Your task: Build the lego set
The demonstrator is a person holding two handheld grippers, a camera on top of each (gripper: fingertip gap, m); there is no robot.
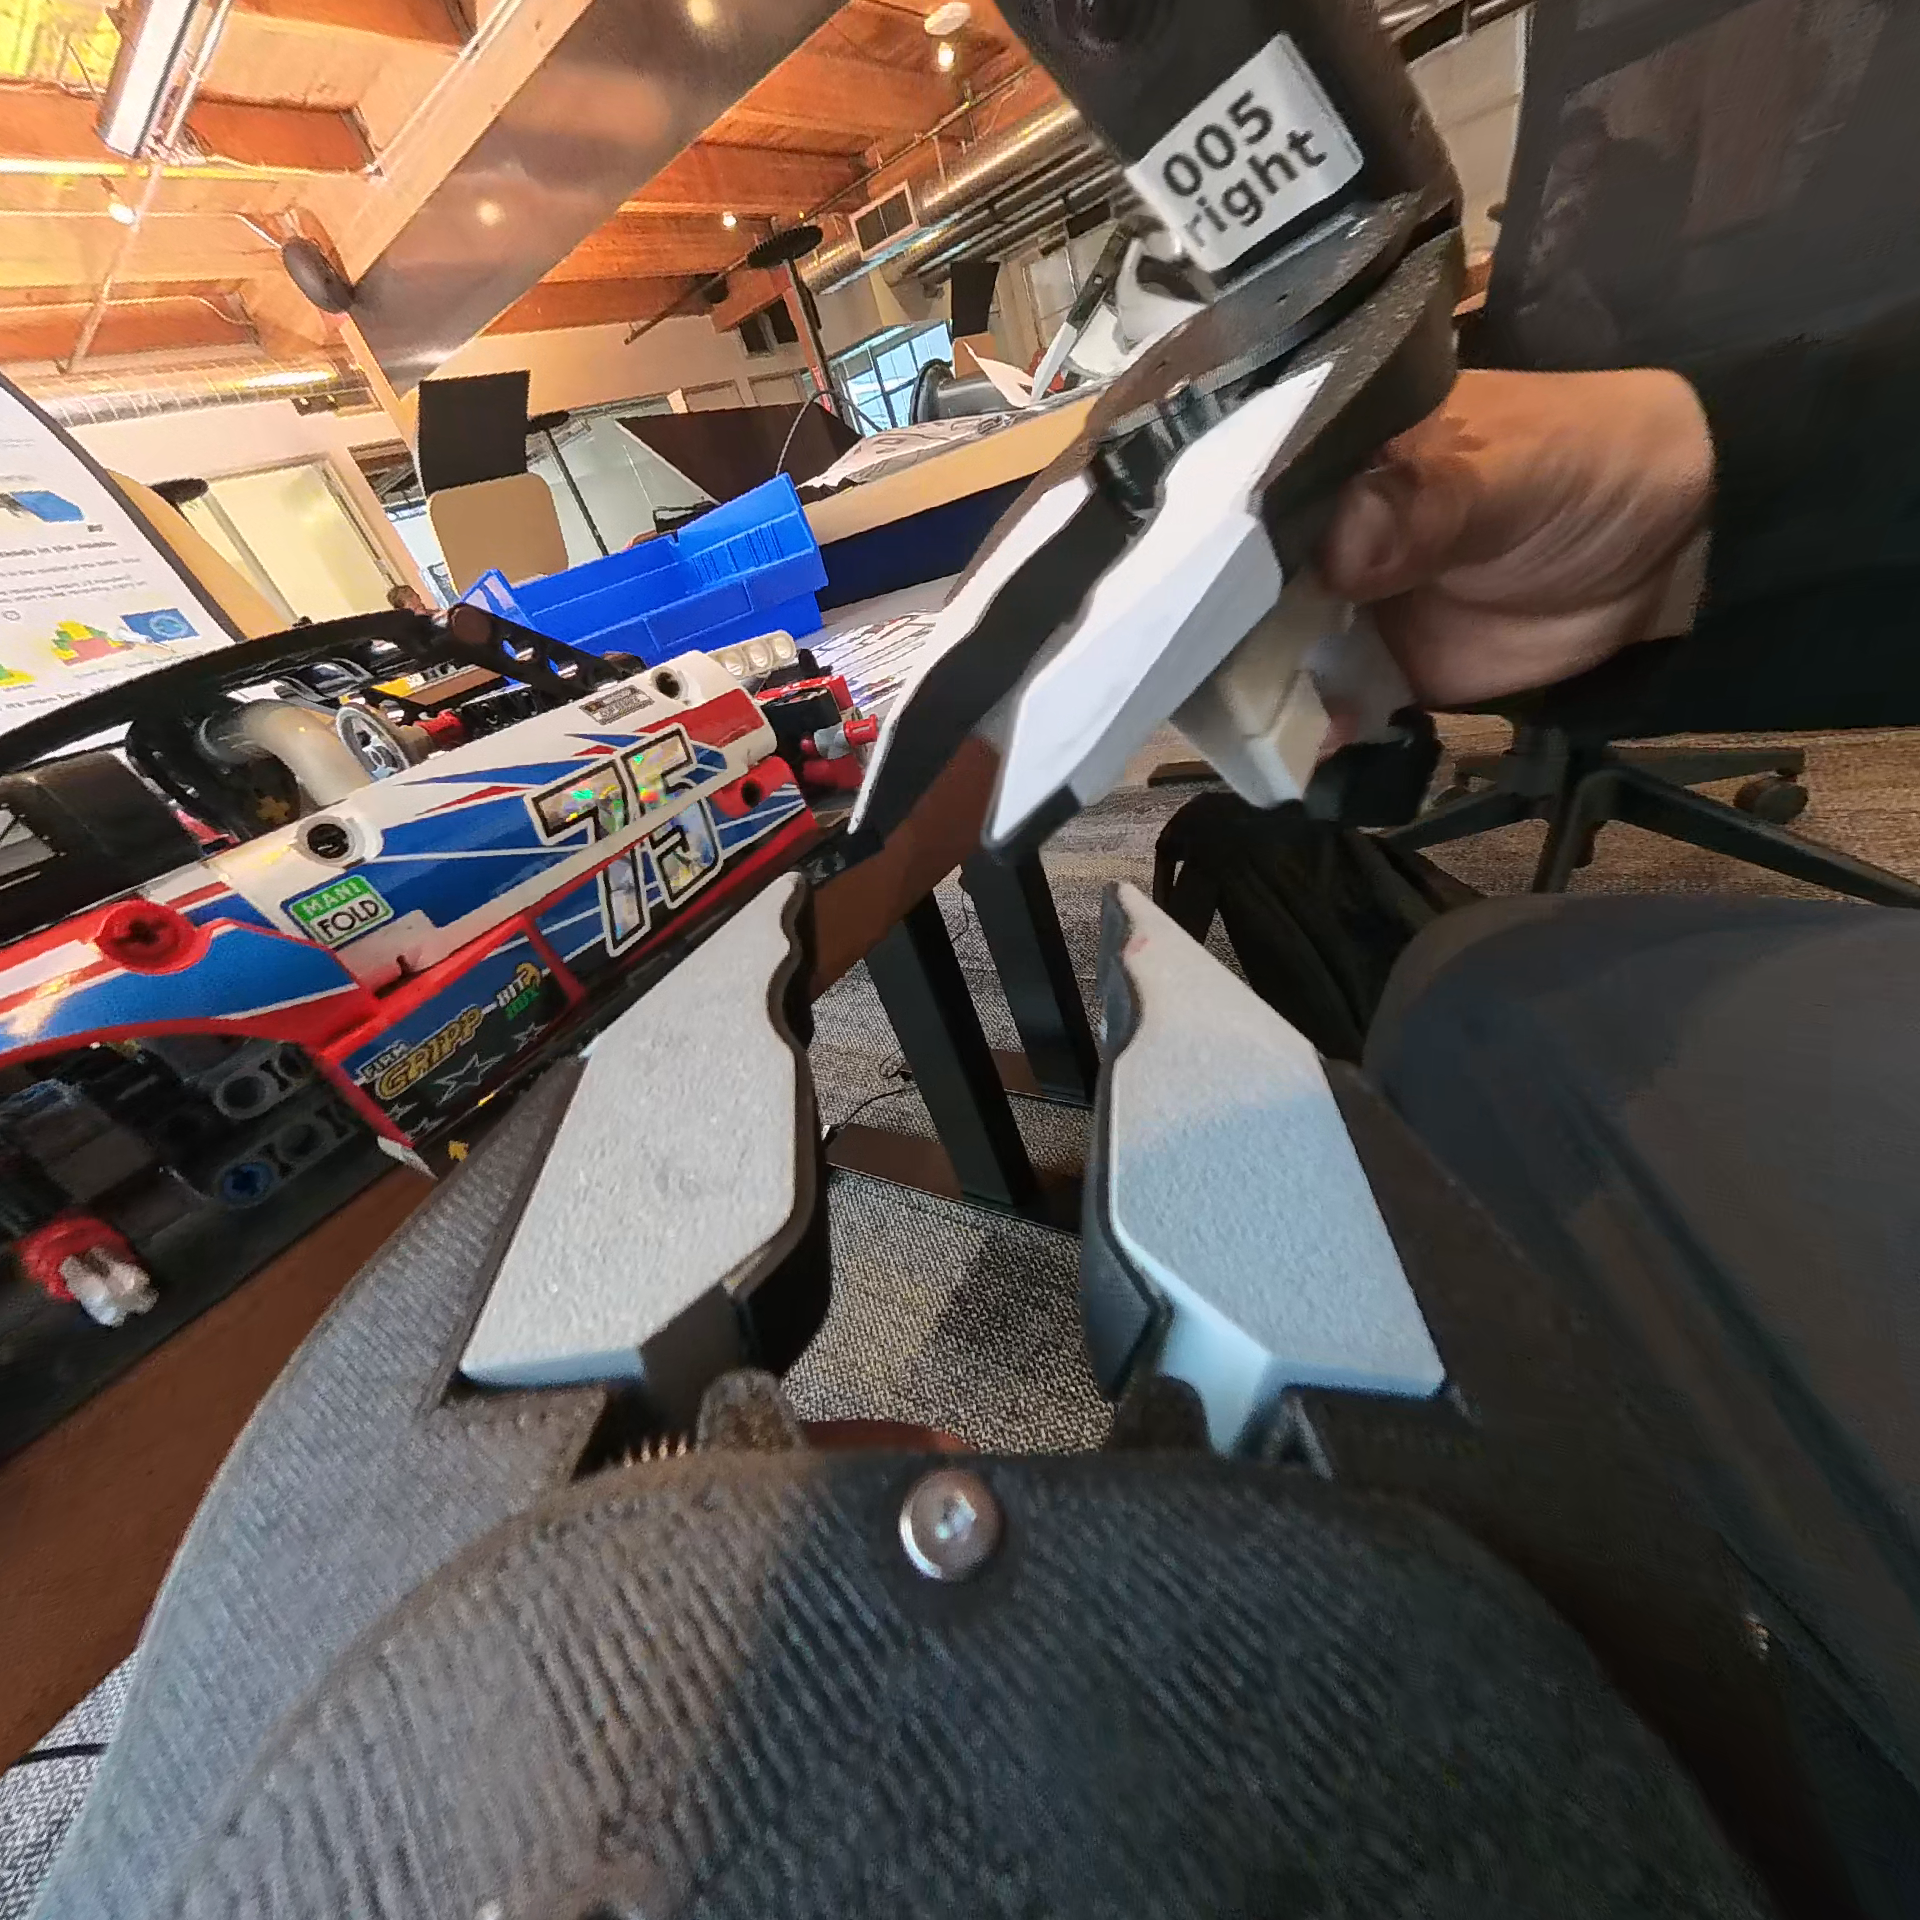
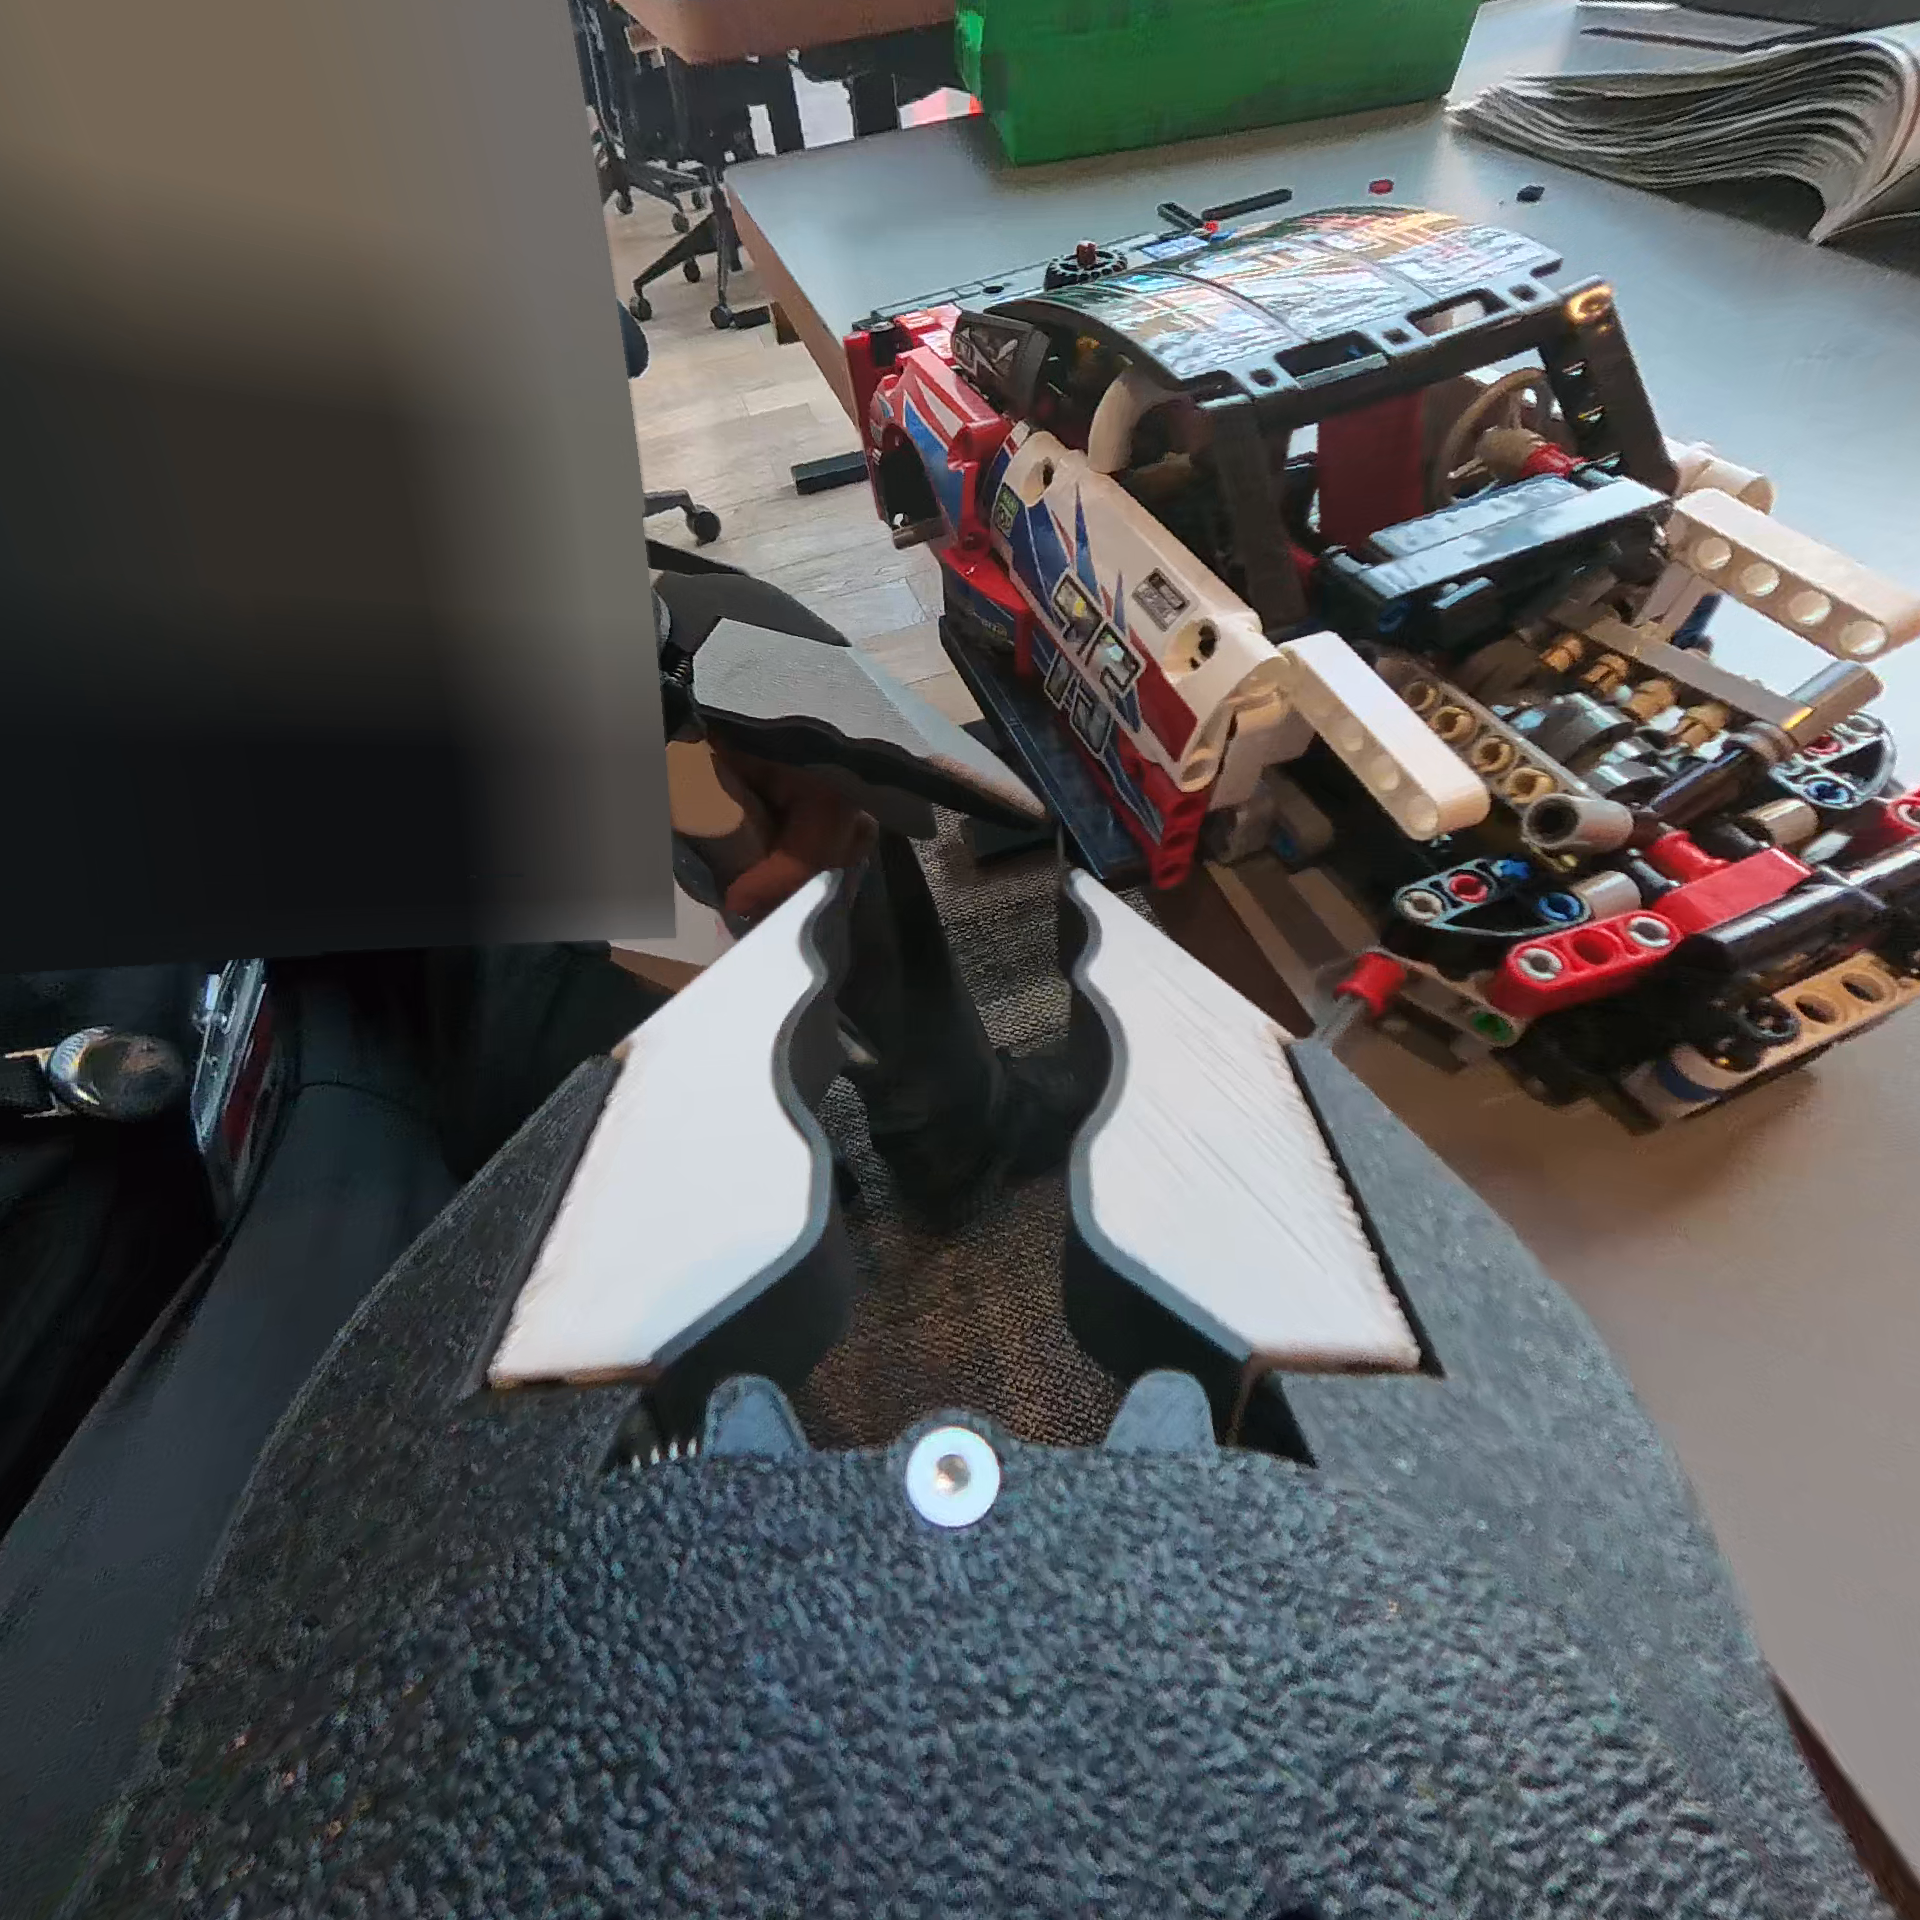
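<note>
left gripper (image 1: 951, 914): my jaws stand apart, empty, centre frame over carpet | right gripper (image 2: 951, 904): jaws apart too, nothing between them — off the table (image 2: 1558, 1299) edge | car (image 2: 1351, 665): on the table, upper right of the right wrist view — left in the other | hand (image 1: 1507, 540): upper right, holding my right gripper

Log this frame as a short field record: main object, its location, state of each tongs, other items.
main object: lego car, partly built, engine parts exposed at one end
location: on the table, near its edge
left tongs: open, empty, off the table edge beside the car
right tongs: open, empty, over the floor, short of the car
other items: blue bins, green bin, paper stack
</note>
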